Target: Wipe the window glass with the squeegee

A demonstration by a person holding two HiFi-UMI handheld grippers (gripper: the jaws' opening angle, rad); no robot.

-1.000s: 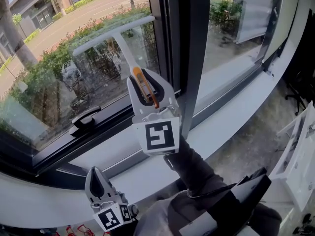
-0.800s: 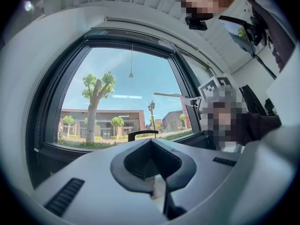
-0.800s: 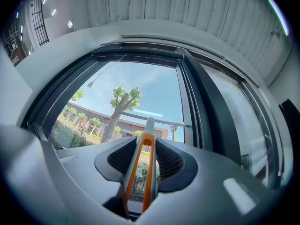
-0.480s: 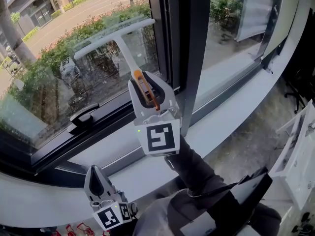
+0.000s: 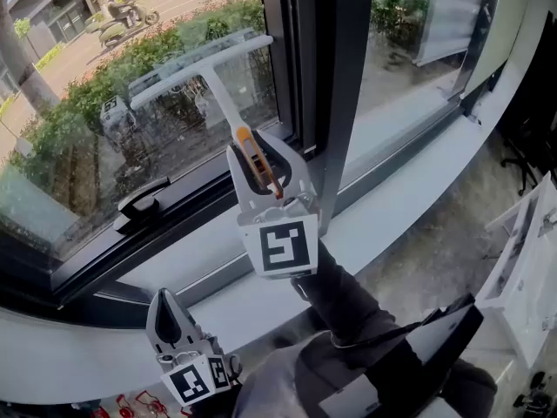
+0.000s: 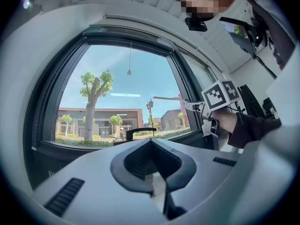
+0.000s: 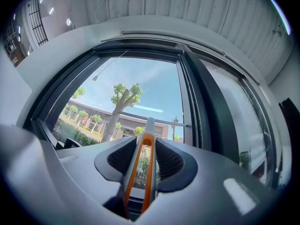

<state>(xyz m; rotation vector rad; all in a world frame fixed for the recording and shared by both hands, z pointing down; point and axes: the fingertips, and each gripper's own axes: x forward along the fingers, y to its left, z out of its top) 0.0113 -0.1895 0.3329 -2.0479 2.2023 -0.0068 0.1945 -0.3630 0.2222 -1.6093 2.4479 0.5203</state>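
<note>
Gripping the squeegee (image 5: 207,62) tight with right tongs (image 5: 259,151); left tongs (image 5: 165,303) shut, empty. Could twist in that grip from a hard push, leaving streaks on the glass (image 5: 78,155) ahead.

A white sill (image 5: 418,190) is seen curving below the dark window frame (image 5: 218,200). Beside it, white furniture (image 5: 533,268) is carried by a grey floor (image 5: 435,259).

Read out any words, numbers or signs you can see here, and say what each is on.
None can be read.
The right gripper and left gripper bear only black-and-white square marker patterns, not letters.
The squeegee shows no print.
</note>
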